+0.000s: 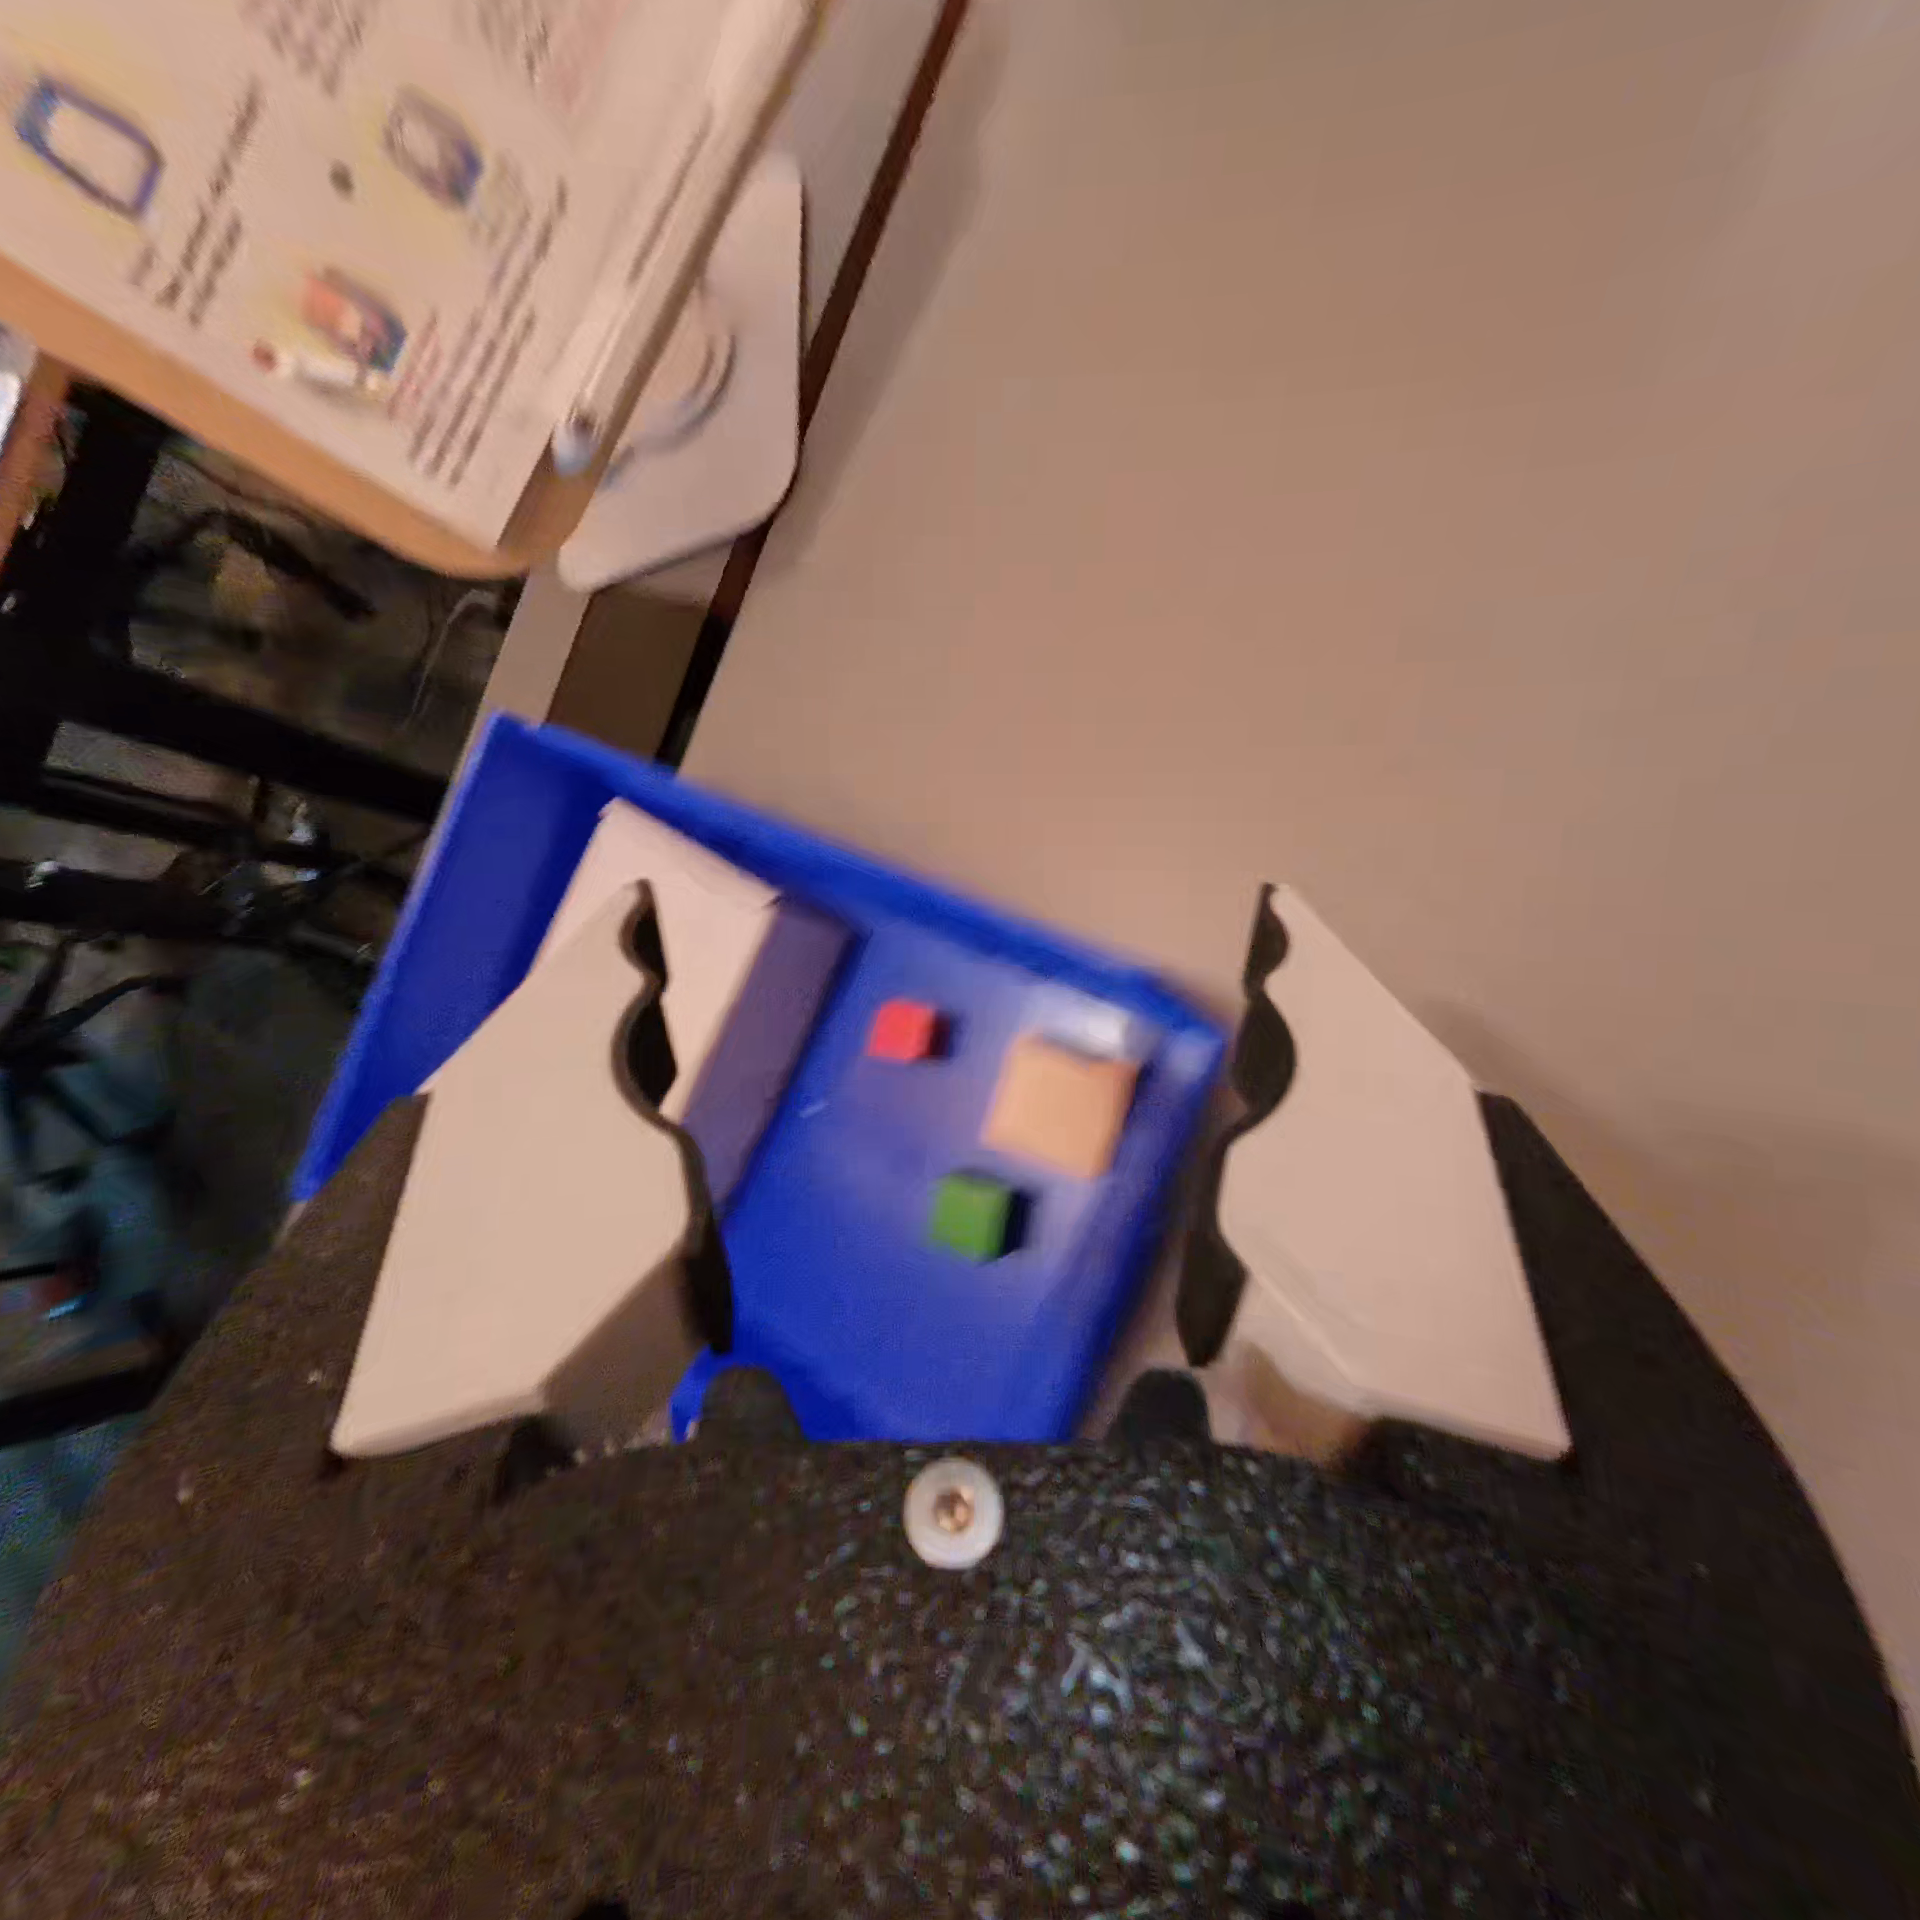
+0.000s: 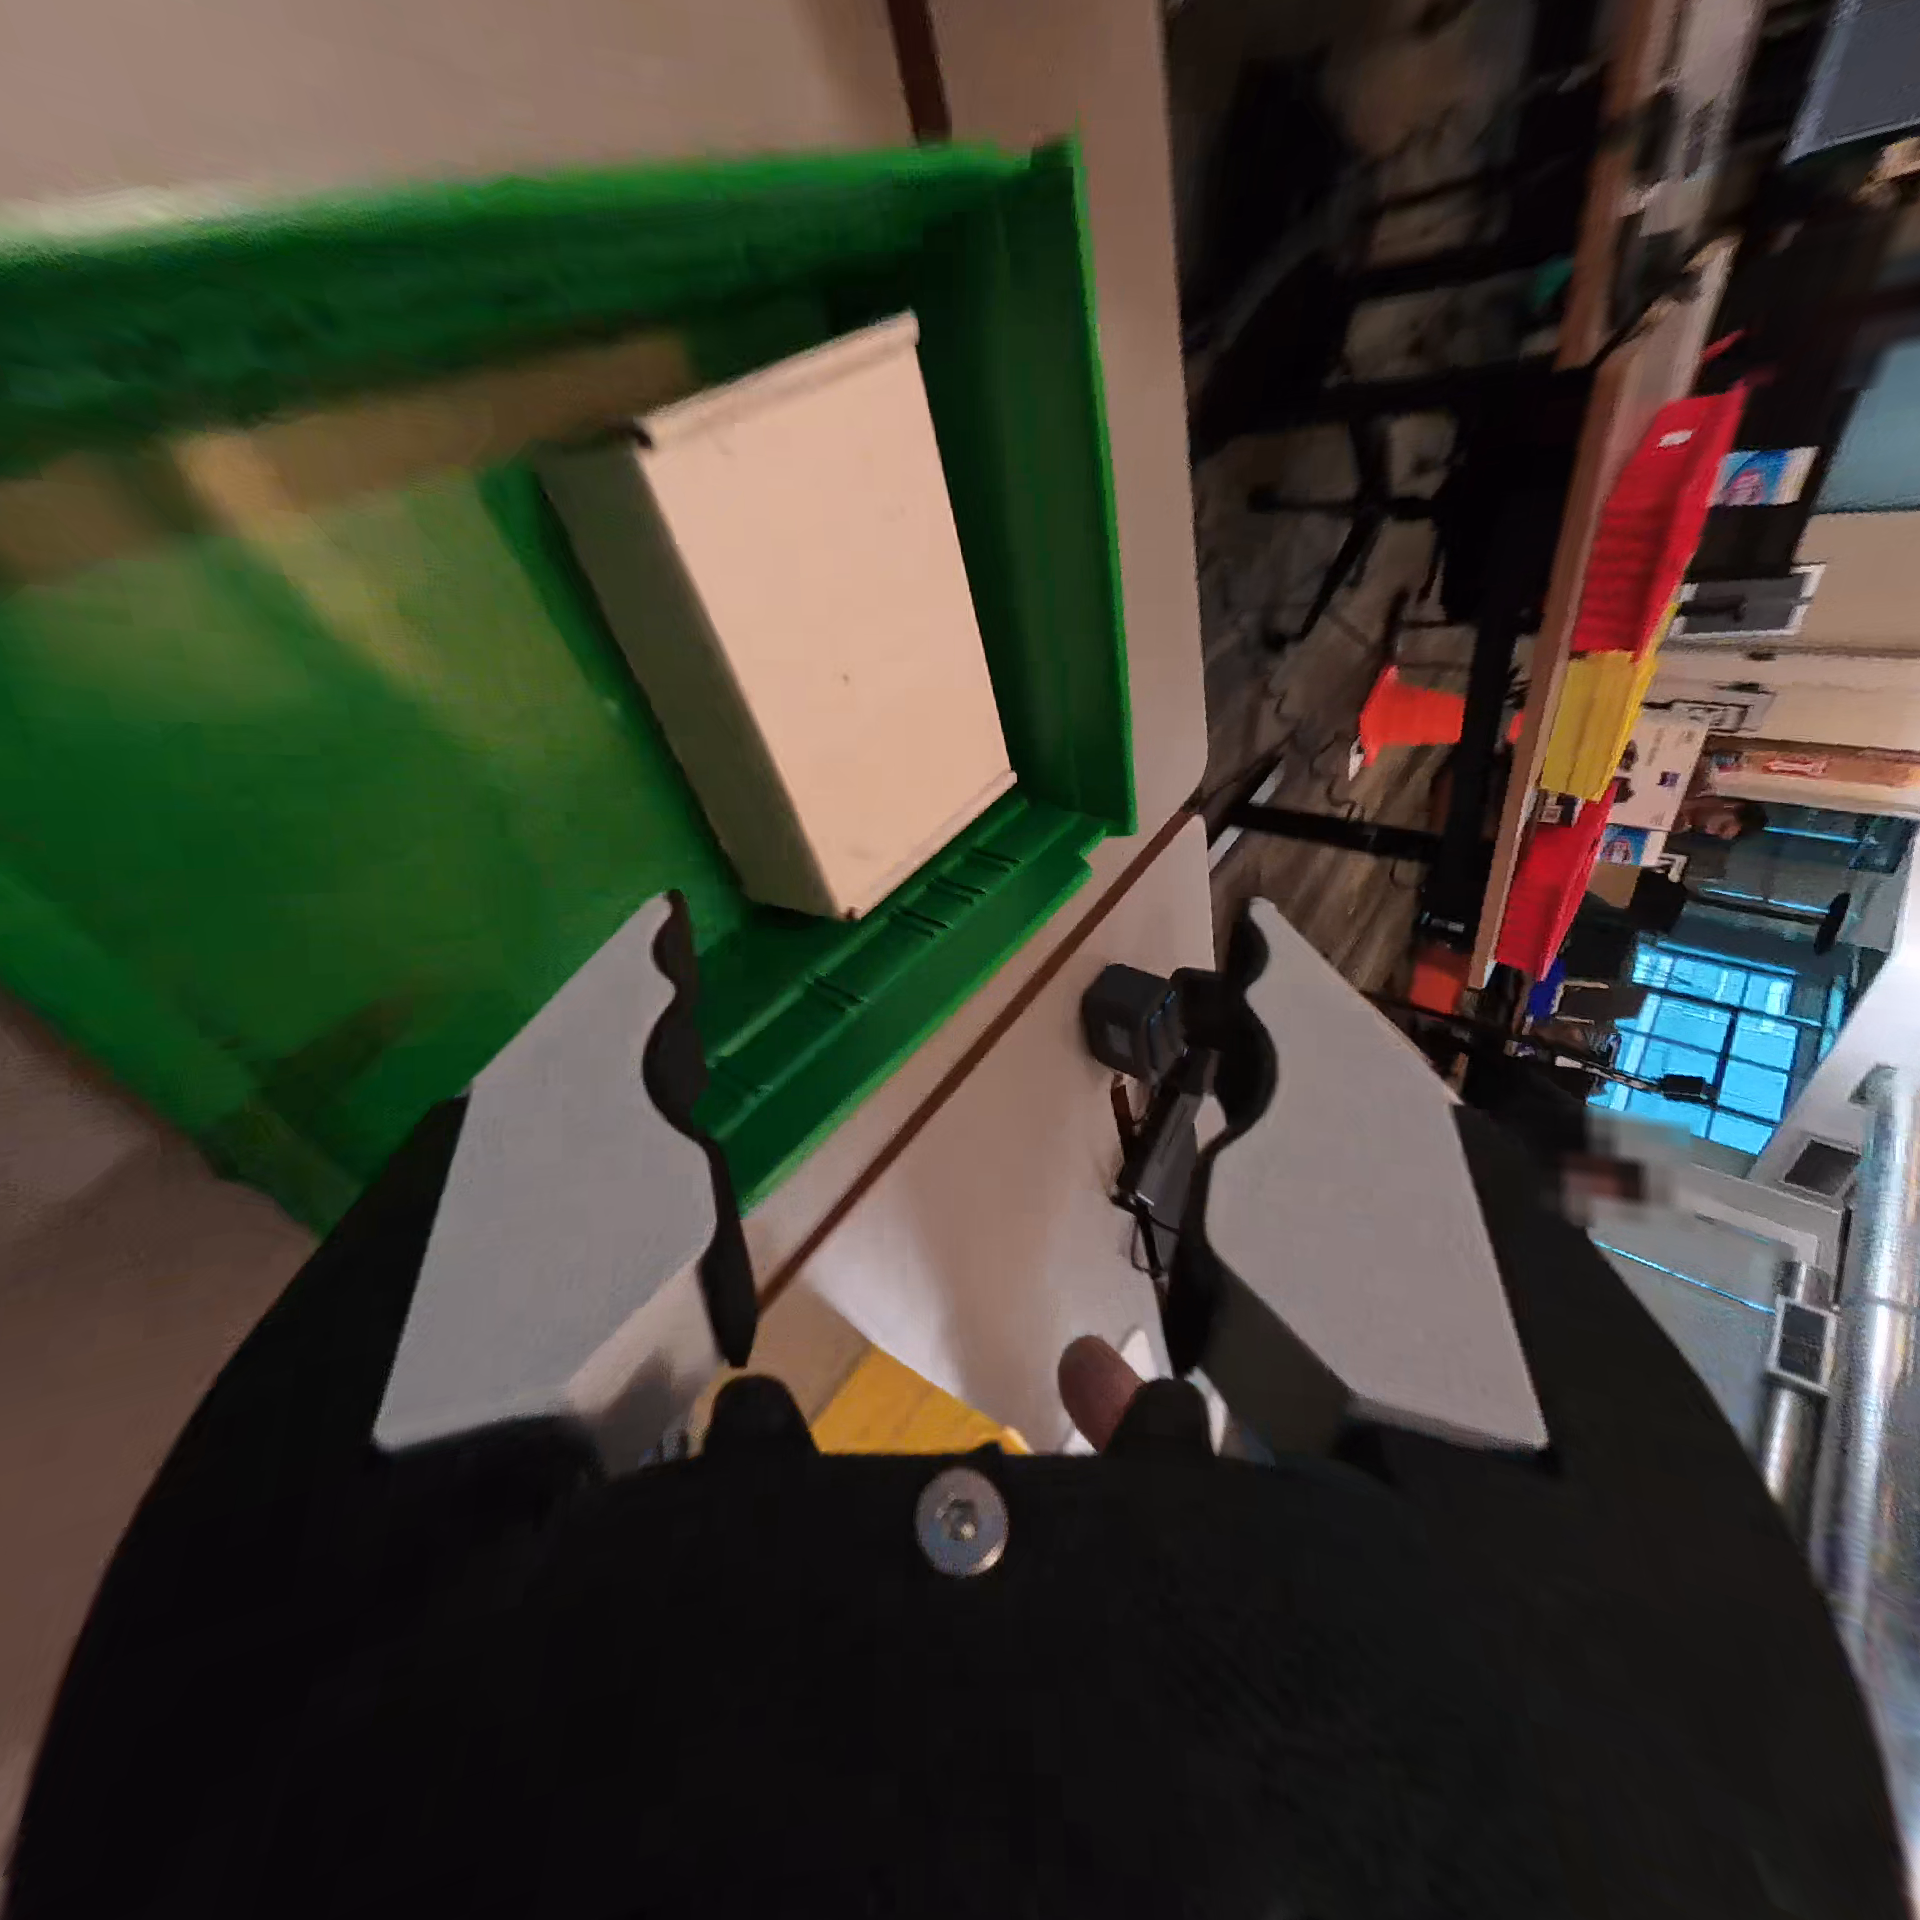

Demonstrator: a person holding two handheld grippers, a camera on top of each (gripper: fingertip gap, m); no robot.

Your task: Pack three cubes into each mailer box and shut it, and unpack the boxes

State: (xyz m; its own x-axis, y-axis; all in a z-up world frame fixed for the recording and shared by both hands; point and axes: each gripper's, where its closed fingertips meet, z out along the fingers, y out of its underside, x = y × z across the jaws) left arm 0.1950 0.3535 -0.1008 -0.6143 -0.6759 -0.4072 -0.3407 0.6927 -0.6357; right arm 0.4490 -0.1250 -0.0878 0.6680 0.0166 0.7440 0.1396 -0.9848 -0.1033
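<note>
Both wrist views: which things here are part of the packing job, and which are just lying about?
Job:
small red cube
small green cube
larger tan cube
blue plastic bin
white closed mailer box
green plastic bin

Lying about:
printed instruction sheet
black clamp-mounted device

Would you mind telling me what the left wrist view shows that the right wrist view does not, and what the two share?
Only the left wrist view shows the blue bin holding a red cube, a green cube, a tan cube and a white box.

Only the right wrist view shows the green bin with a closed white mailer box inside, and the room beyond the table edge.

Both show the beige tabletop and an open, empty gripper: left gripper, right gripper.
</note>
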